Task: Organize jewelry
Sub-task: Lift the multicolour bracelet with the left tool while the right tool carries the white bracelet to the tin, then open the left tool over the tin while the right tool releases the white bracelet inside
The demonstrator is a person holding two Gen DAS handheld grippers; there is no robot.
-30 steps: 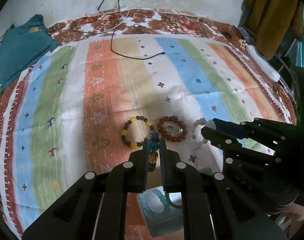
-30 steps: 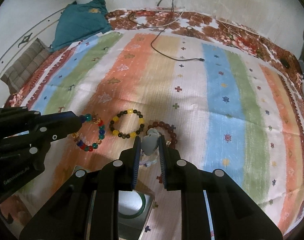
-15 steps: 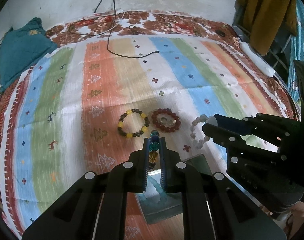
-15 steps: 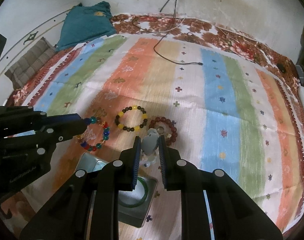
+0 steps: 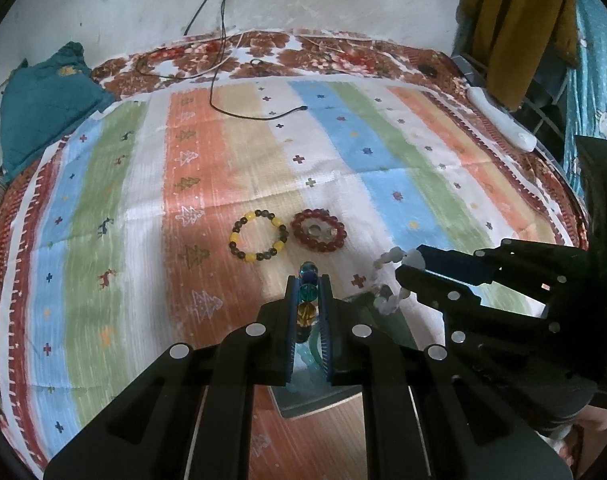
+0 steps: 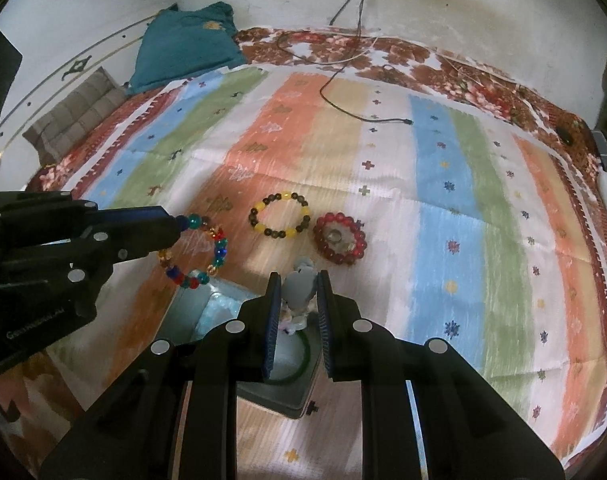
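My left gripper [image 5: 308, 280] is shut on a multicolour bead bracelet [image 5: 307, 296], which hangs as a ring in the right wrist view [image 6: 199, 252]. My right gripper [image 6: 298, 280] is shut on a pale grey-white bead bracelet [image 6: 299, 288], which also shows in the left wrist view [image 5: 387, 280]. Both are held above an open grey jewelry box [image 6: 279, 396] that holds a green bangle [image 6: 299, 368]. A yellow-and-dark bead bracelet [image 5: 258, 236] and a red bead bracelet [image 5: 318, 230] lie on the striped cloth [image 5: 143, 200] beyond.
A black cable [image 5: 259, 116] lies across the far part of the cloth. A teal cushion [image 5: 43, 100] sits at the far left corner. A white power strip [image 5: 499, 118] and hanging clothes [image 5: 515, 28] are at the far right.
Both grippers have pulled back and risen with their bracelets, coming over the open box. The two bracelets on the cloth now lie farther ahead.
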